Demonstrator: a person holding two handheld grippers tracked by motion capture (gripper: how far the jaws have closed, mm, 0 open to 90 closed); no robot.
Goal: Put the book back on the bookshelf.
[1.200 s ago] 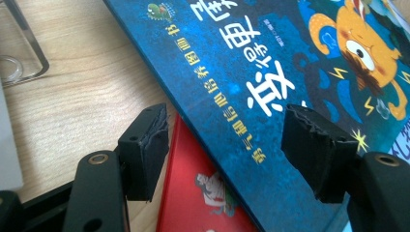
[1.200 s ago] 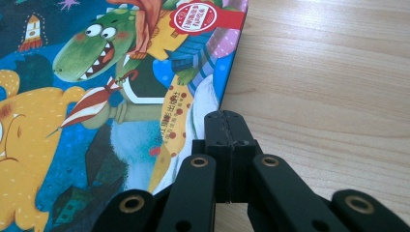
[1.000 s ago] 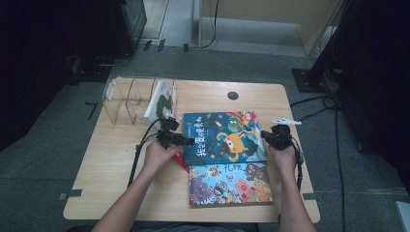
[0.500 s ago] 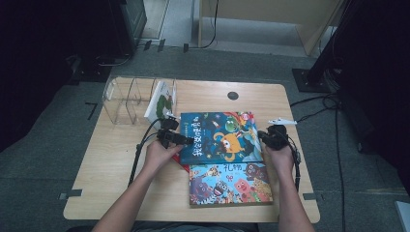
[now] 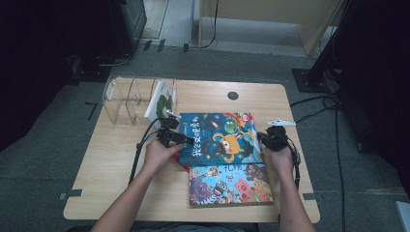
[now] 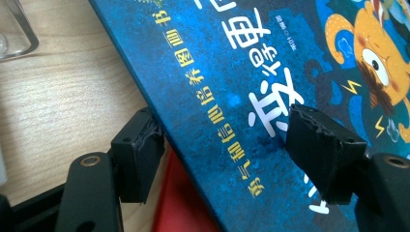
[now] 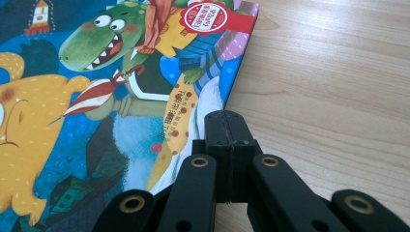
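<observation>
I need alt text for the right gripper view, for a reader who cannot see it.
The shut right gripper rests at the right edge of a blue picture book with cartoon monsters on its cover. Bare light wooden table lies to the right.

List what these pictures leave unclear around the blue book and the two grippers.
- Red thing, left gripper view: the blue book covers most of it.
- Right hand-held gripper, right gripper view: jaws shut at the book's edge; pinching or merely touching, unclear.
- Clear rack, high view: its standing book's cover is too small to read.
</observation>
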